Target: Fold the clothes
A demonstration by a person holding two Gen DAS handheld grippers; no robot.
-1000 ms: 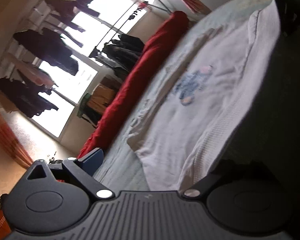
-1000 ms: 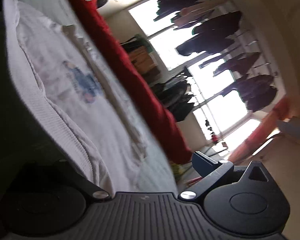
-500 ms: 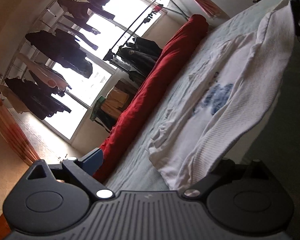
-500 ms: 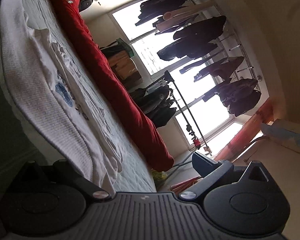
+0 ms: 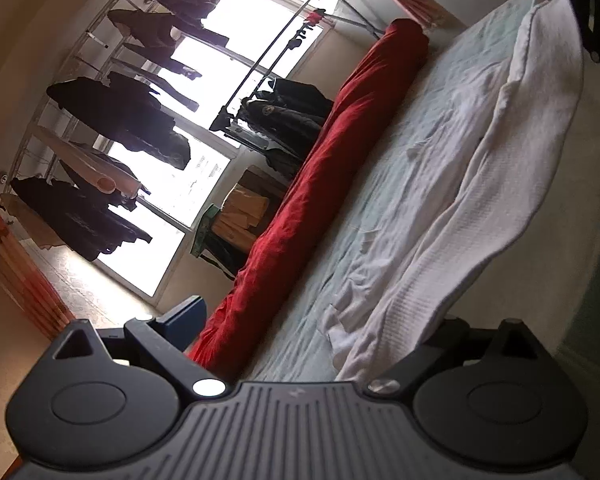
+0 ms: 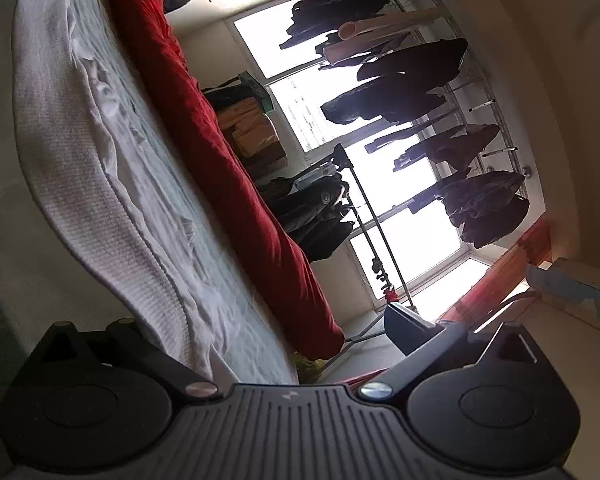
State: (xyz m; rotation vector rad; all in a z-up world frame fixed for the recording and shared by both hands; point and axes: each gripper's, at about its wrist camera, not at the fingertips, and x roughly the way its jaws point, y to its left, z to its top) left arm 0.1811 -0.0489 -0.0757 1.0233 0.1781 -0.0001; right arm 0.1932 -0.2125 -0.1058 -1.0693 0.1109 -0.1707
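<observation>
Both cameras are rolling sideways here, so the bed is running up the frame. Starting at the left: the left gripper (image 5: 364, 344) is clamping the hem corner of the white ribbed sweater (image 5: 500, 208); one finger is disappearing under the cloth, the other blue pad (image 5: 184, 320) is sitting clear of it, so the grip looks like a pinch on the fabric edge, though the contact itself is hidden. Moving across, the sweater is stretching away as a long raised band, its hem edge lifted above the pale blue bedsheet (image 5: 400, 184) while the rest is lying crumpled on it. Its long axis is running straight from one gripper to the other. Beyond it, the red rolled duvet (image 5: 340, 168) is lying along the far side of the bed, with dark coats hanging at the bright window (image 5: 256, 12).

On the right, the right gripper (image 6: 276, 344) is mirroring this, pinching the opposite end of the hem, sweater (image 6: 80, 168) leading off toward the other tool, just visible in the top corner. Both are equally near their ends. The fold, I'd judge, is turning on carrying that held edge across toward the red duvet (image 6: 220, 168) side, keeping it taut and level.

No readable writing anywhere.
</observation>
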